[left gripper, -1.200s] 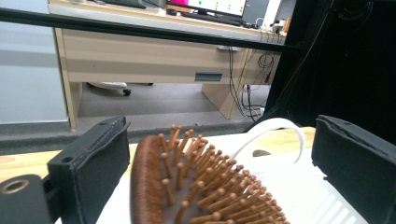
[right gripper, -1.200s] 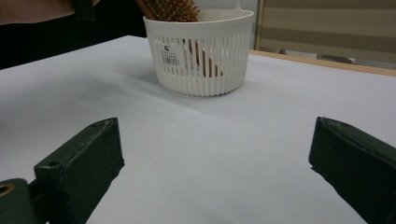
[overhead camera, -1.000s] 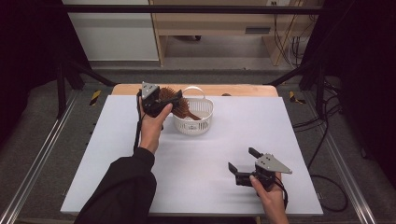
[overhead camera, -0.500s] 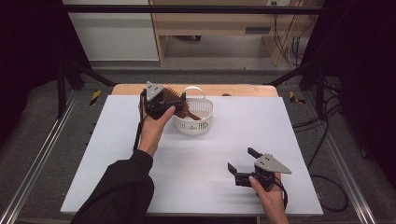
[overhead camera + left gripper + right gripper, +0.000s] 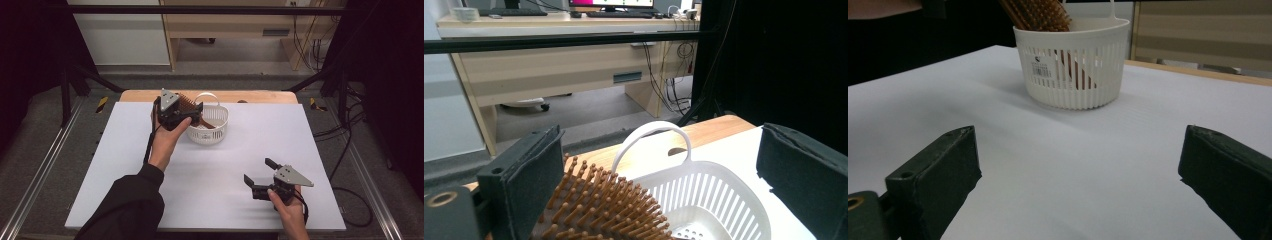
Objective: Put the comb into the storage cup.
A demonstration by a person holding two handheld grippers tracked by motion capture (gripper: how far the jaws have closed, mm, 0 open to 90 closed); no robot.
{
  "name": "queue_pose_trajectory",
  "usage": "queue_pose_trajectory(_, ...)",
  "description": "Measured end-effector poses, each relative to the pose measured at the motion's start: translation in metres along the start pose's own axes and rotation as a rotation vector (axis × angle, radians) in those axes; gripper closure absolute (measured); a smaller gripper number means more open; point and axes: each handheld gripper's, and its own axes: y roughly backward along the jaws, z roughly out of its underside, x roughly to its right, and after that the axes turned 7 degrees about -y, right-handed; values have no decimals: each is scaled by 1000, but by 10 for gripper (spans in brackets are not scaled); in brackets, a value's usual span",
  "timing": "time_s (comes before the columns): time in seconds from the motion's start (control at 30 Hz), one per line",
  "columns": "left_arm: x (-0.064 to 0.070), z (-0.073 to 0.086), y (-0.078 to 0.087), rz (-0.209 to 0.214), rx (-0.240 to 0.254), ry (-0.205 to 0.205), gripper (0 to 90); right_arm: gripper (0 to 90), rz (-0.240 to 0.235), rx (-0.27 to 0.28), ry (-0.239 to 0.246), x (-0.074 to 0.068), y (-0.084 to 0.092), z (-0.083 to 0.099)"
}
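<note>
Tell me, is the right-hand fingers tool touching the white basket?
Apart. The high view shows the right gripper near the table's front edge, with bare white tabletop between it and the basket.

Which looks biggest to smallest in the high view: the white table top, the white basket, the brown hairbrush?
1. White table top, by far the largest.
2. White basket.
3. Brown hairbrush, though the left gripper hides part of it, so its full size is unsure.

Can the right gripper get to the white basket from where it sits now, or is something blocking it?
Probably yes. The right gripper sits open on the near right of the table, and bare white surface lies between it and the basket. The left gripper and the brush crowd only the basket's far-left rim.
</note>
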Motion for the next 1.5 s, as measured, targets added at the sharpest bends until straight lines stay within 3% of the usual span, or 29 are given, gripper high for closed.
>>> queue_pose_trajectory(0.13, 5, -1, 2, 16, -3, -45, 38, 35, -3, 2, 0, 0, -1, 0)
queue_pose_trajectory(0.4, 12, -3, 18, 28, 17, -47, 34, 34, -8, -3, 10, -4, -1, -1)
queue_pose_trajectory(0.53, 5, -8, 27, 25, 31, -33, 33, 33, -15, 9, -15, -4, -1, -1)
queue_pose_trajectory(1.03, -22, -12, 56, 25, 82, 24, 33, 35, 2, -4, -8, -4, -3, 0)
queue_pose_trajectory(1.5, -41, -16, 85, 1, 107, 26, 30, 32, -2, 1, -11, -4, -2, 0)
